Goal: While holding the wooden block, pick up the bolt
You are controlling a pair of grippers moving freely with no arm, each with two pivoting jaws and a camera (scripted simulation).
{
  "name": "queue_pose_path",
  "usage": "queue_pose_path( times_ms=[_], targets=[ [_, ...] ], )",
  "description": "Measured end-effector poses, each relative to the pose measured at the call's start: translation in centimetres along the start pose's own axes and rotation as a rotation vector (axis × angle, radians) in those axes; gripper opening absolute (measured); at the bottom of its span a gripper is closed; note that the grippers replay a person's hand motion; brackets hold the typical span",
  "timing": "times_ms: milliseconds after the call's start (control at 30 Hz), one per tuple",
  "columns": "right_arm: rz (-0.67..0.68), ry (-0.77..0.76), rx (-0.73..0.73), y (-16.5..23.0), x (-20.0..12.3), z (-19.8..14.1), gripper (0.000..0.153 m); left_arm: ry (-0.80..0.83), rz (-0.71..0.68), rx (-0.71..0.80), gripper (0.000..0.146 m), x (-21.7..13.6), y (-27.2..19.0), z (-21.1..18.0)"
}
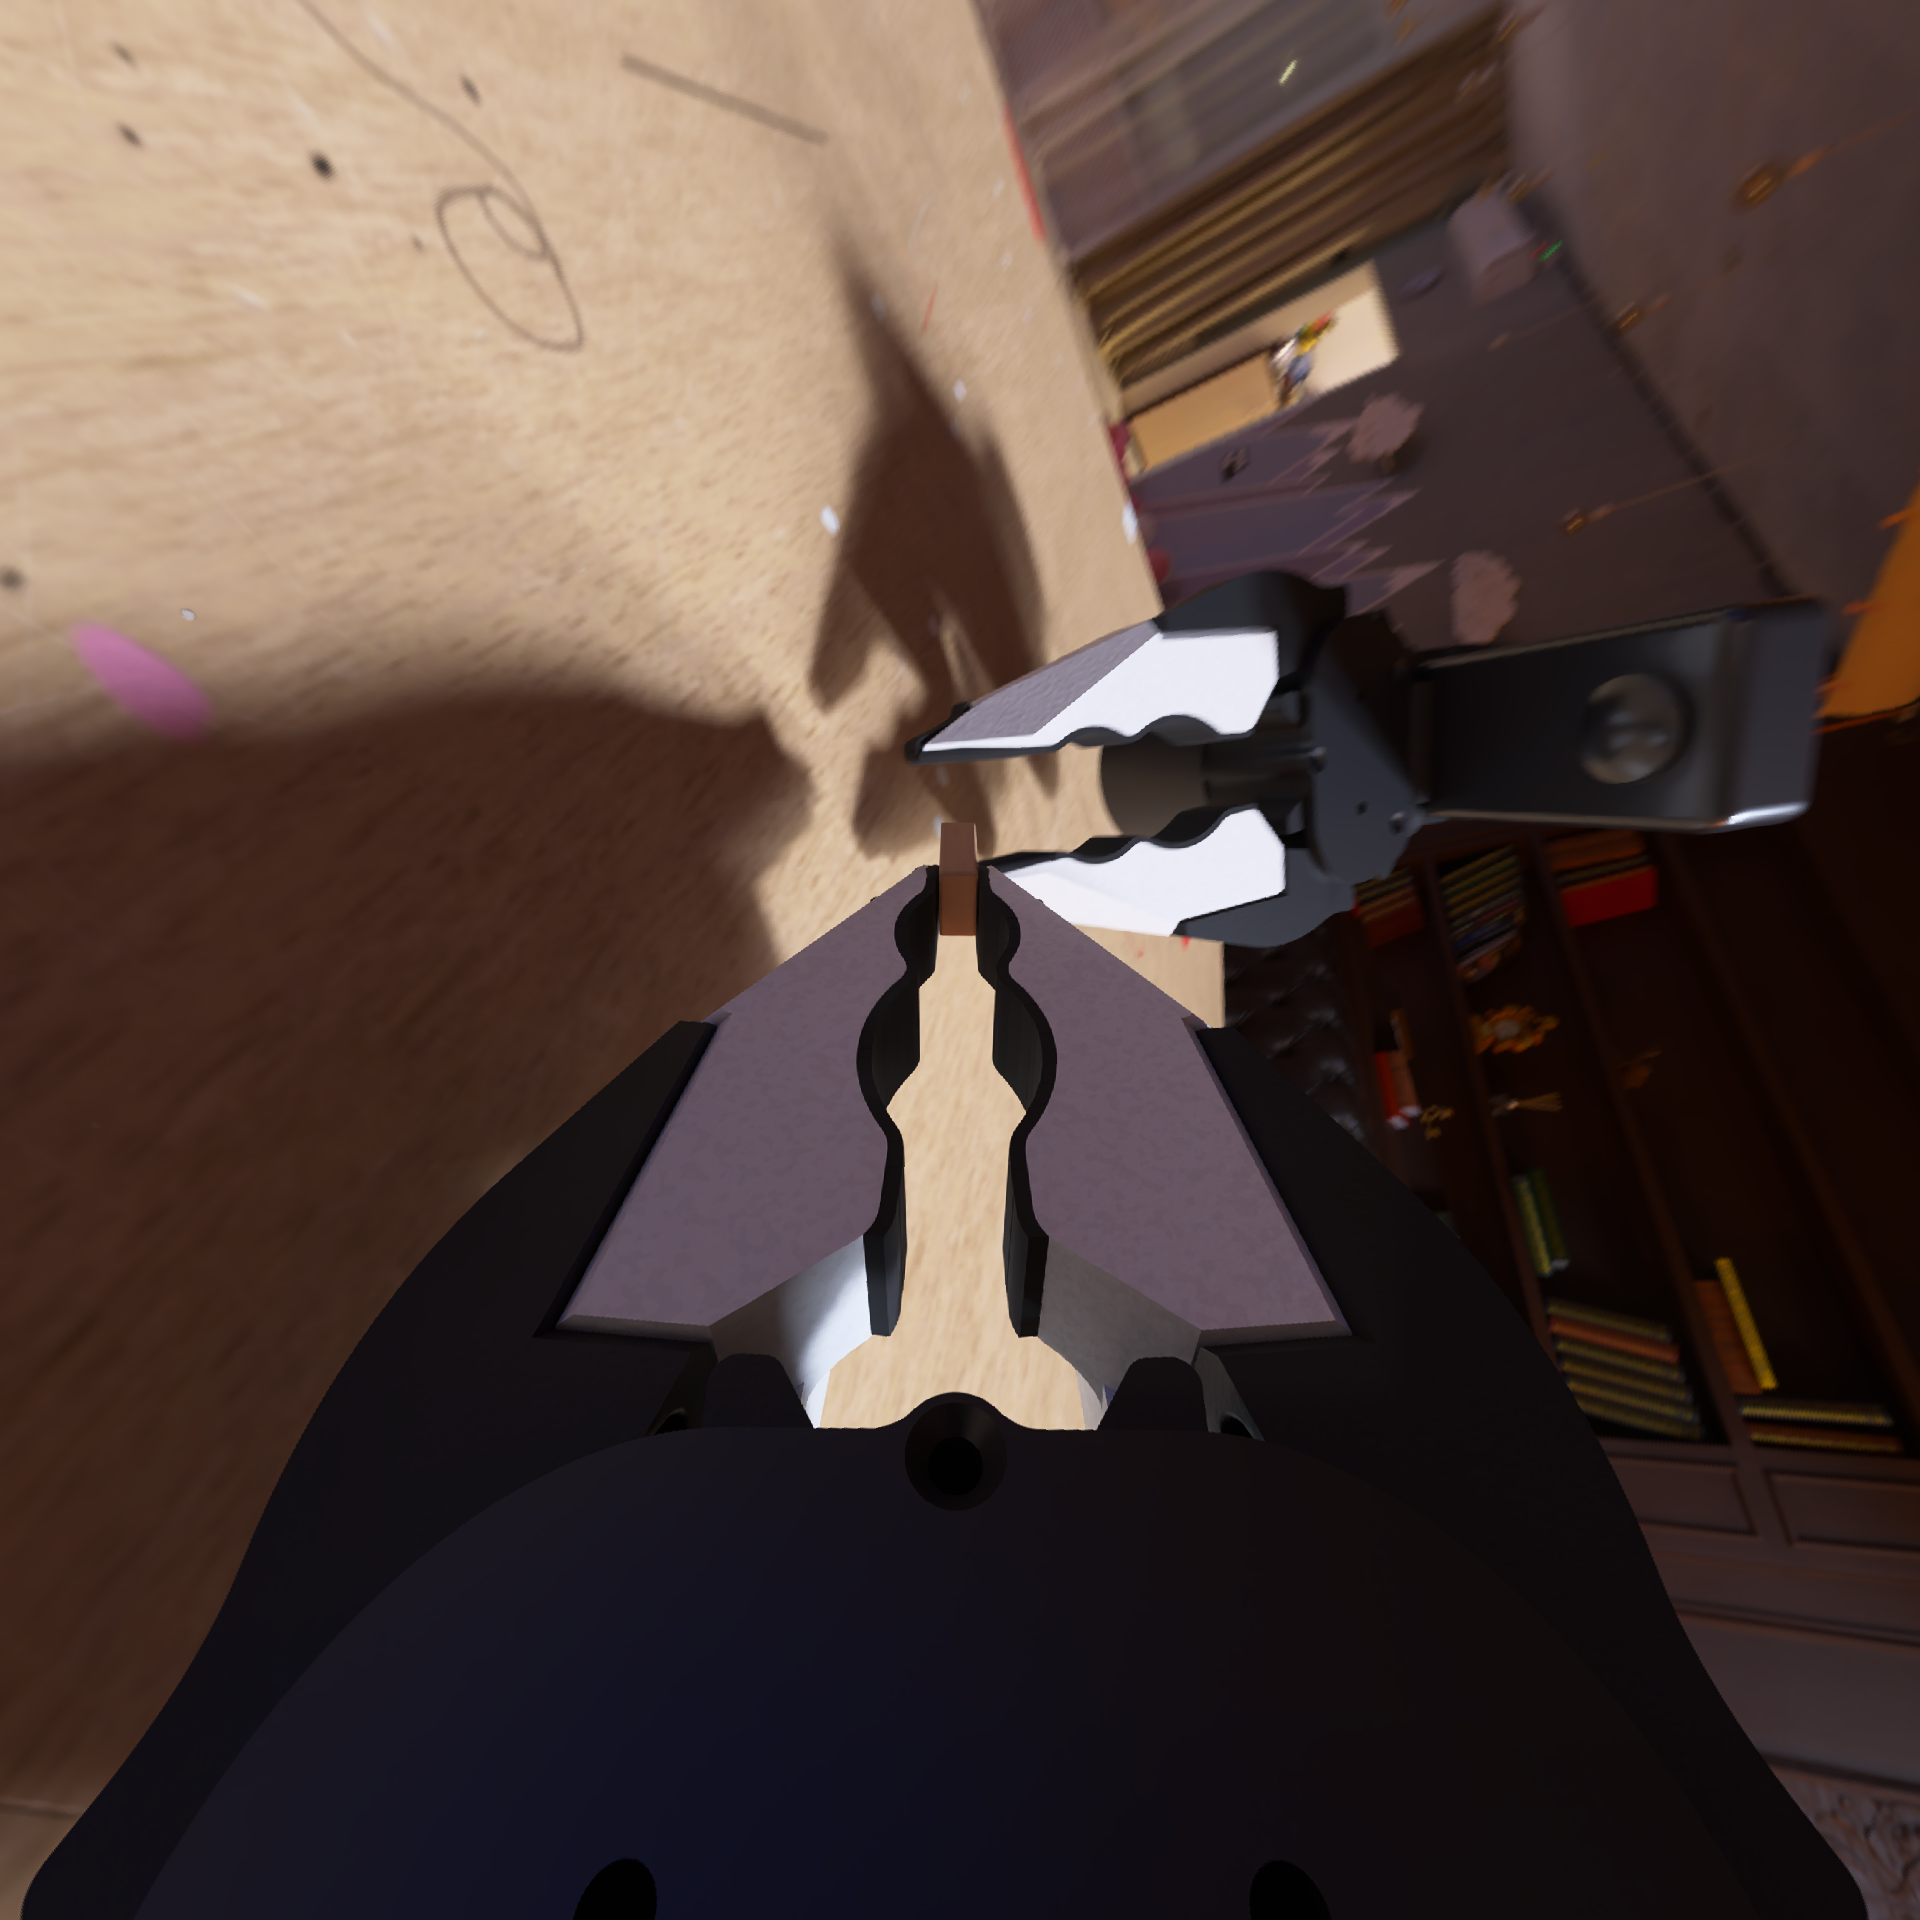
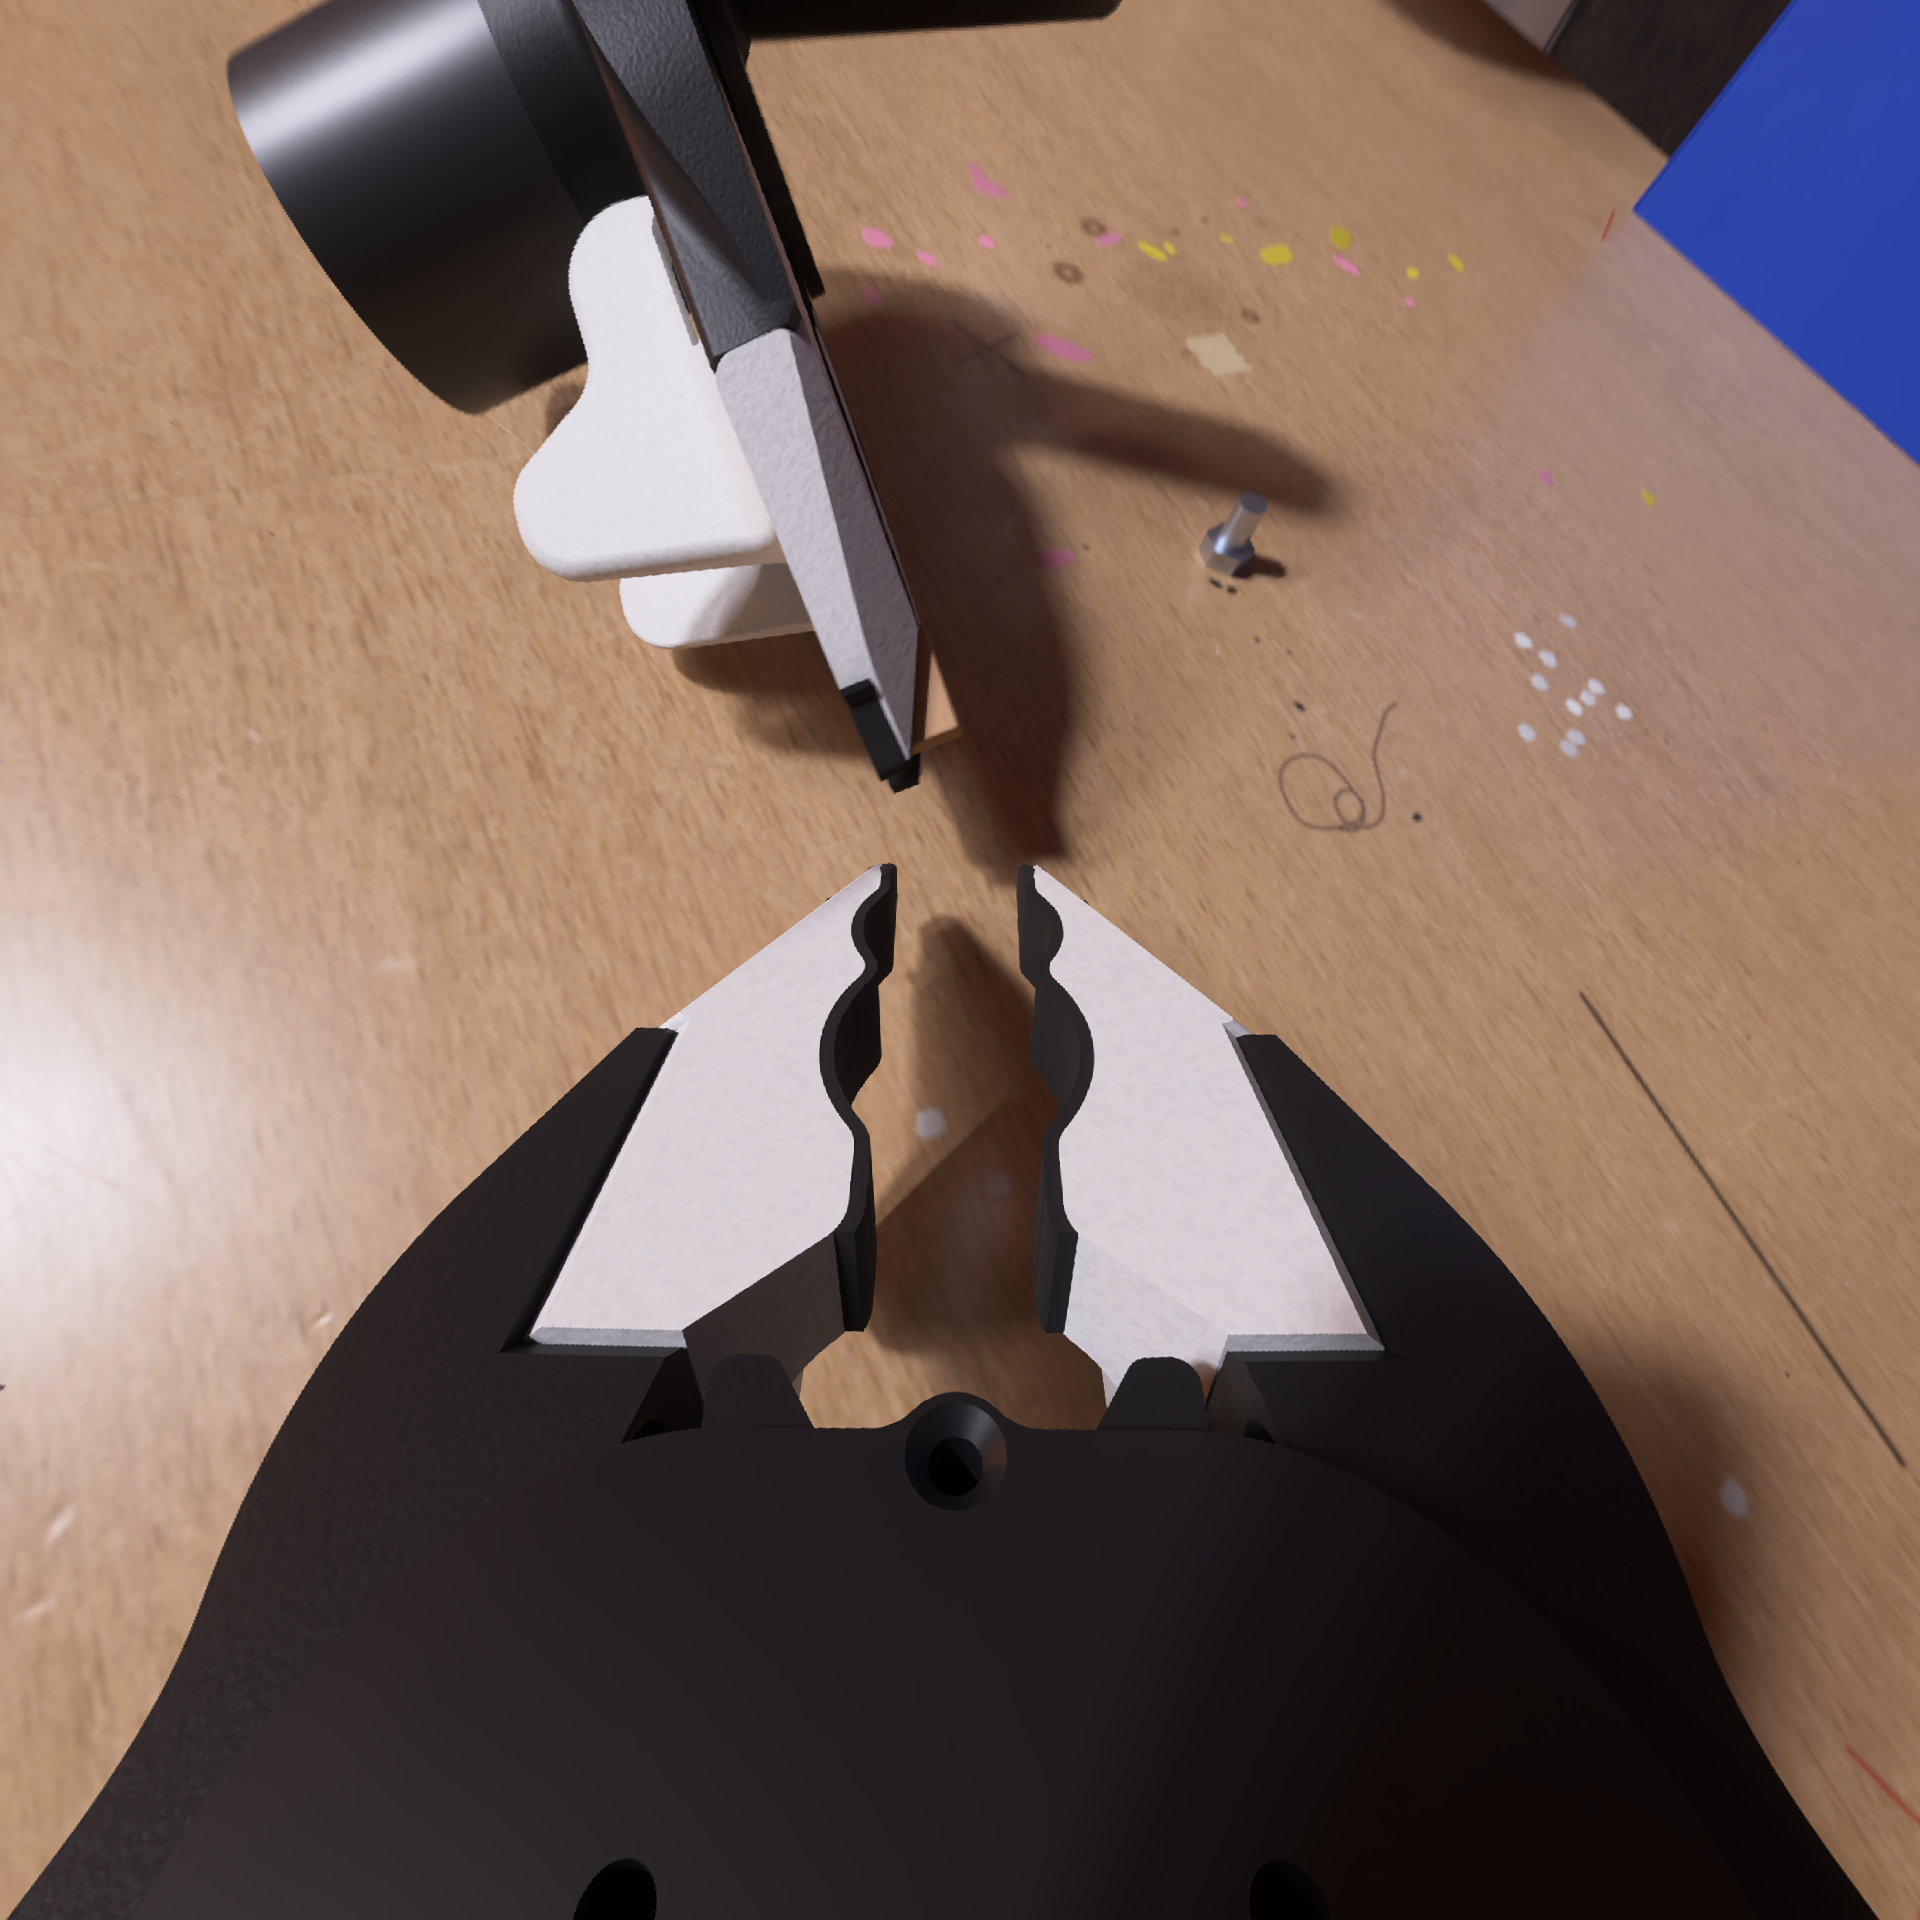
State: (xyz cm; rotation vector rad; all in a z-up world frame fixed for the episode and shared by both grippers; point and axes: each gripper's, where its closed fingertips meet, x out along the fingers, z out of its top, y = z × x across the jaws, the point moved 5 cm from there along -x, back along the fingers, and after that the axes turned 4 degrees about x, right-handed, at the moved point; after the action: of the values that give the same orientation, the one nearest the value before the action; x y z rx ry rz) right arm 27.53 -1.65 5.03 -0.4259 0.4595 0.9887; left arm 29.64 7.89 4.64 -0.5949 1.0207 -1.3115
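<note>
- While your left tool (image 1: 957,871) clamps the wooden block (image 1: 957,883) at its tips, half the task is done.
- Your right tool (image 2: 957,878) has fingers apart, holding nothing; bolt pickup remains.
- Farther out, the bolt (image 2: 1230,535) sits on the table (image 2: 312,935), well apart from both tools: small, silvery, hex head down, shank tilted up.
</note>
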Motion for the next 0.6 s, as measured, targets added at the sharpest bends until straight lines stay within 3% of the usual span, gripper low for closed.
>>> queue_pose_path(
  times_ms=[133,233,433,600],
  targets=[
    [-0.016,-0.066,-0.029,0.2,-0.4,0.7,0.024,-0.152,-0.115,-0.011,0.005,-1.3,-1.4,0.4],
    [-0.014,-0.12,-0.033,0.2,-0.5,2.2,0.024,-0.176,-0.12,0.081,0.005,-2.8,-2.2,0.5],
    [0.03,-0.225,-0.132,0.5,0.2,7.8,0.027,-0.264,-0.138,0.218,0.005,-6.5,-3.4,2.8],
    [0.084,-0.273,-0.066,0.9,2.1,12.9,0.032,-0.333,-0.23,0.245,0.005,-9.2,-4.3,3.9]
  ],
)
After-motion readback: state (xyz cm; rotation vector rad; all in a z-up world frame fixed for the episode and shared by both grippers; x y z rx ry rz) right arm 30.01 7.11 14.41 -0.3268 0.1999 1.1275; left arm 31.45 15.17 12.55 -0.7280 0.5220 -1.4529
